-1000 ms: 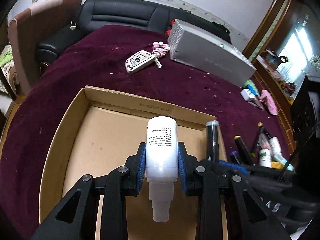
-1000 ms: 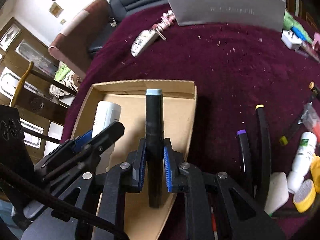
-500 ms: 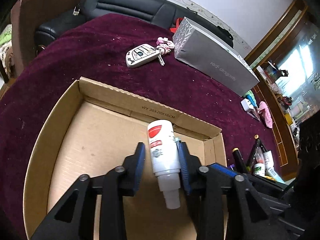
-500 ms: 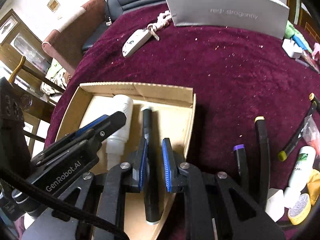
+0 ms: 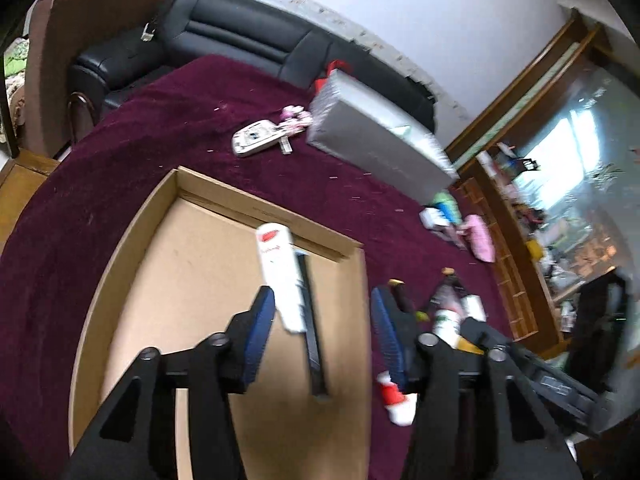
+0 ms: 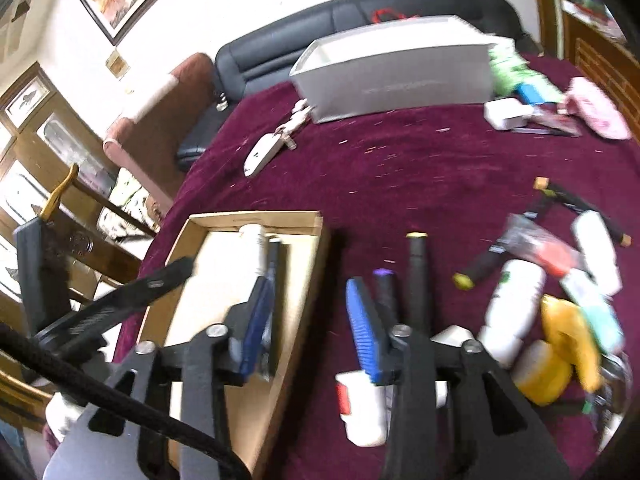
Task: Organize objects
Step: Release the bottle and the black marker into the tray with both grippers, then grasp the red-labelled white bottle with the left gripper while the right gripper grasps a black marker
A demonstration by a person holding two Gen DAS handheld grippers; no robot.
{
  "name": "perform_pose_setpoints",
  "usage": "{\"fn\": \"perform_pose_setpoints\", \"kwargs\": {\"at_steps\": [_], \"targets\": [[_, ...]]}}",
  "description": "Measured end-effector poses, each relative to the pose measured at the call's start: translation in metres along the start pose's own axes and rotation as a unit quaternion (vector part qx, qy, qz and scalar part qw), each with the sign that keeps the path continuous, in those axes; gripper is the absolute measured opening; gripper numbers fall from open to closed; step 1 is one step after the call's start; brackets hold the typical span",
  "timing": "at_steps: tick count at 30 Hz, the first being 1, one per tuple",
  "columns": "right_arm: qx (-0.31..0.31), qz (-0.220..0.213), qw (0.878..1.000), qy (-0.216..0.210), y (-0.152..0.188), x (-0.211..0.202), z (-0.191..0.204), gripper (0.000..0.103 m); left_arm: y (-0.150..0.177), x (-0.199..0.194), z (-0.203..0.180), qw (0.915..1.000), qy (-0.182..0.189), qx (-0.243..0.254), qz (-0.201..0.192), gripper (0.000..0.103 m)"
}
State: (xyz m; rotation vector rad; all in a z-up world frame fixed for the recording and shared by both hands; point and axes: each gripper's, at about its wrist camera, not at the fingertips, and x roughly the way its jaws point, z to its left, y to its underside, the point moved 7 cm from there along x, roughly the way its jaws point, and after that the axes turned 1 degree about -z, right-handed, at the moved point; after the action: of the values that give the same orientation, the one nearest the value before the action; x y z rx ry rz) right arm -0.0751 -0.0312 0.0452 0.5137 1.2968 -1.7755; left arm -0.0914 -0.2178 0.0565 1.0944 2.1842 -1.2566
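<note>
A shallow cardboard box [image 5: 132,240] [image 6: 308,280] lies on the maroon cloth. Inside it a white bottle [image 5: 280,272] [image 6: 254,248] and a black marker [image 5: 312,332] [image 6: 274,280] lie side by side along the right wall. My left gripper [image 5: 322,336] is open and empty above them. My right gripper [image 6: 306,328] is open and empty over the box's right wall. Loose items lie right of the box: black markers [image 6: 418,280], a white bottle [image 6: 512,308], a yellow tape roll [image 6: 540,372].
A grey carton [image 5: 376,140] [image 6: 400,76] and a white key fob [image 5: 256,142] [image 6: 262,156] lie at the far side. Pink and green things [image 6: 596,108] sit far right. A black sofa [image 5: 240,40] stands behind. A small red-and-white item [image 6: 360,408] lies near the right gripper.
Both grippers opened and let go; the white bottle and black marker now lie in the box. Both grippers drew back and swung to the right.
</note>
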Motion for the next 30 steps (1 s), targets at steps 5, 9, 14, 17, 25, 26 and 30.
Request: {"fn": "perform_pose_setpoints", "kwargs": {"at_steps": [5, 9, 14, 17, 25, 26, 30], "targets": [[0.007, -0.003, 1.000, 0.025, 0.025, -0.026, -0.032, 0.043, 0.029, -0.019, -0.043, 0.9991, 0.033, 0.027, 0.003, 0.056], [0.033, 0.001, 0.999, 0.024, 0.049, -0.039, -0.056, 0.043, 0.064, -0.007, -0.080, 0.9961, 0.050, 0.058, 0.043, 0.056], [0.066, 0.001, 0.998, 0.017, 0.076, -0.055, -0.084, 0.043, 0.099, 0.024, -0.104, 0.9920, 0.009, 0.109, 0.063, 0.056], [0.074, 0.000, 0.997, 0.014, 0.085, -0.061, -0.093, 0.043, 0.113, 0.038, -0.106, 0.9866, -0.031, 0.148, 0.063, 0.056], [0.088, -0.012, 0.996, -0.006, 0.094, -0.071, -0.106, 0.048, 0.125, 0.067, -0.099, 0.9844, -0.054, 0.145, 0.083, 0.044], [0.089, -0.012, 0.996, -0.010, 0.094, -0.071, -0.106, 0.048, 0.124, 0.069, -0.098, 0.9856, -0.050, 0.138, 0.083, 0.042], [0.090, -0.013, 0.996, -0.019, 0.095, -0.072, -0.107, 0.048, 0.118, 0.075, -0.091, 0.9854, -0.066, 0.136, 0.078, 0.035]]}}
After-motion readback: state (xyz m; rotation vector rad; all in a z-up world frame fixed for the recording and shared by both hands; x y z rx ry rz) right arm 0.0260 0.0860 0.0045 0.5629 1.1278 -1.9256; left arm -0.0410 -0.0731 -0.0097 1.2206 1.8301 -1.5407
